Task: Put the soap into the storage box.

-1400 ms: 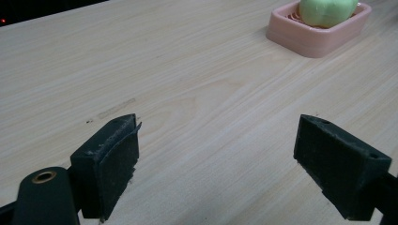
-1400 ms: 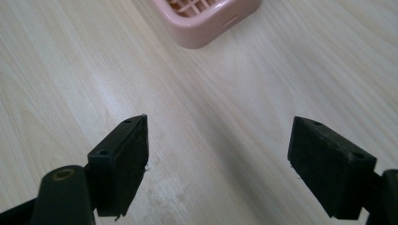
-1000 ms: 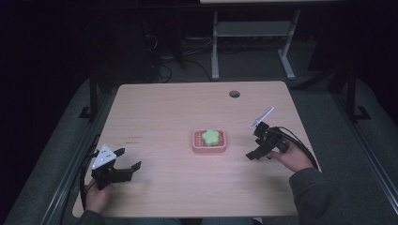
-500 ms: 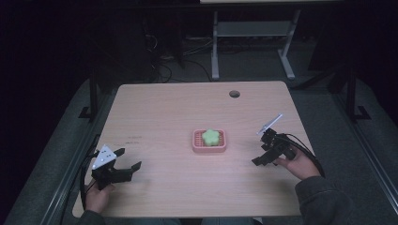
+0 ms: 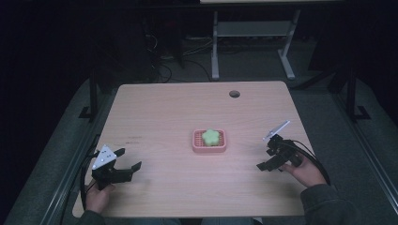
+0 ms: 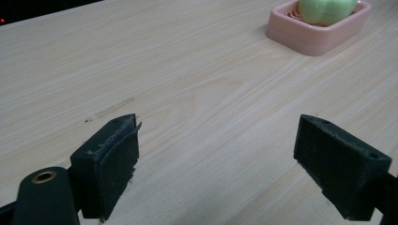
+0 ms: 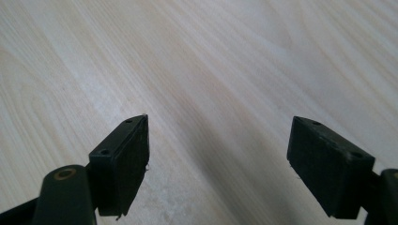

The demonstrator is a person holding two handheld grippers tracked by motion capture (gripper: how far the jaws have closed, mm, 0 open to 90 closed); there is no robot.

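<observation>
A pink ridged dish [image 5: 210, 147] lies at the middle of the wooden table [image 5: 178, 112], with a pale green flower-shaped soap [image 5: 211, 136] on it. The same dish [image 6: 315, 39] and soap [image 6: 325, 9] appear at the top right of the left gripper view. My left gripper [image 5: 128, 160] rests near the table's front left, open, nothing between its jaws. My right gripper [image 5: 265, 158] sits at the right side of the table, well apart from the dish, open over bare wood [image 7: 211, 75].
A round cable hole [image 5: 234, 93] is near the table's far edge. A white desk frame [image 5: 253, 33] stands on the dark floor behind. The person's hands [image 5: 307, 171] hold the grippers near the front edge.
My right gripper has drawn back toward the front right, away from the dish. The left gripper has stayed put.
</observation>
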